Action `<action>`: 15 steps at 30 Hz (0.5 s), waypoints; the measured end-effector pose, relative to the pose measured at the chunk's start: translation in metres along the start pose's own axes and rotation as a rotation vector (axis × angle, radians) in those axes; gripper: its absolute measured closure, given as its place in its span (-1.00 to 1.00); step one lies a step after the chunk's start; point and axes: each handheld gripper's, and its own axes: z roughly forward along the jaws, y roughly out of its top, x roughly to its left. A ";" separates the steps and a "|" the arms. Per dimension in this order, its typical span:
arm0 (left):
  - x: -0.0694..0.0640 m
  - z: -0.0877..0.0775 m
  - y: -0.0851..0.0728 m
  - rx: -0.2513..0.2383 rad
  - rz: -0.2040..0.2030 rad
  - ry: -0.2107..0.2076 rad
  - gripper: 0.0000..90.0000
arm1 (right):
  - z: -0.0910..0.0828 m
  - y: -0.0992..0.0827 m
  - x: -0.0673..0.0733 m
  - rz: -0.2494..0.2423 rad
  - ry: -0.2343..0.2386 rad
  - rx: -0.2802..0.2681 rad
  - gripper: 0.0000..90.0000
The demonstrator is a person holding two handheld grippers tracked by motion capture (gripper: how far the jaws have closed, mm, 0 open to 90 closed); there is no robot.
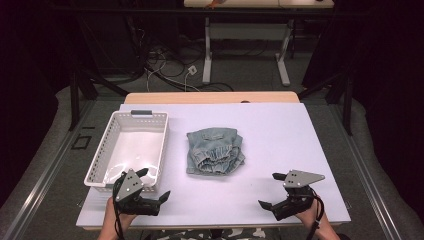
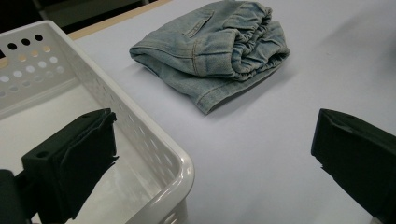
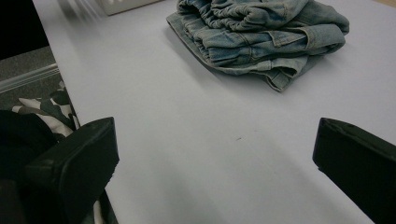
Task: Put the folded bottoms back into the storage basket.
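- Folded denim garment [image 1: 215, 151] lies mid-table [image 1: 280, 130], just right of the white basket [image 1: 102, 150] (not touching).
- Left gripper [image 1: 156, 185]: jaws spread wide, nothing held, at the basket's near corner.
- Right gripper [image 1: 272, 191]: jaws spread, empty, near front edge.

A: Left gripper view, contents?
B: Left gripper [image 2: 210, 154], two black jaws set wide apart, nothing between them. White perforated basket [image 2: 154, 140] under the left-hand jaw (its near corner rounded, inside bare).
A: And beyond?
B: Folded denim garment [image 2: 210, 51], pale blue with an elastic waistband, lying on the white table [image 2: 252, 154] just beside the basket, not touching it.
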 end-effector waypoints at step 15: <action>-0.001 0.001 0.001 -0.009 -0.004 -0.018 -1.00 | 0.000 0.000 0.001 -0.002 -0.005 0.006 -0.99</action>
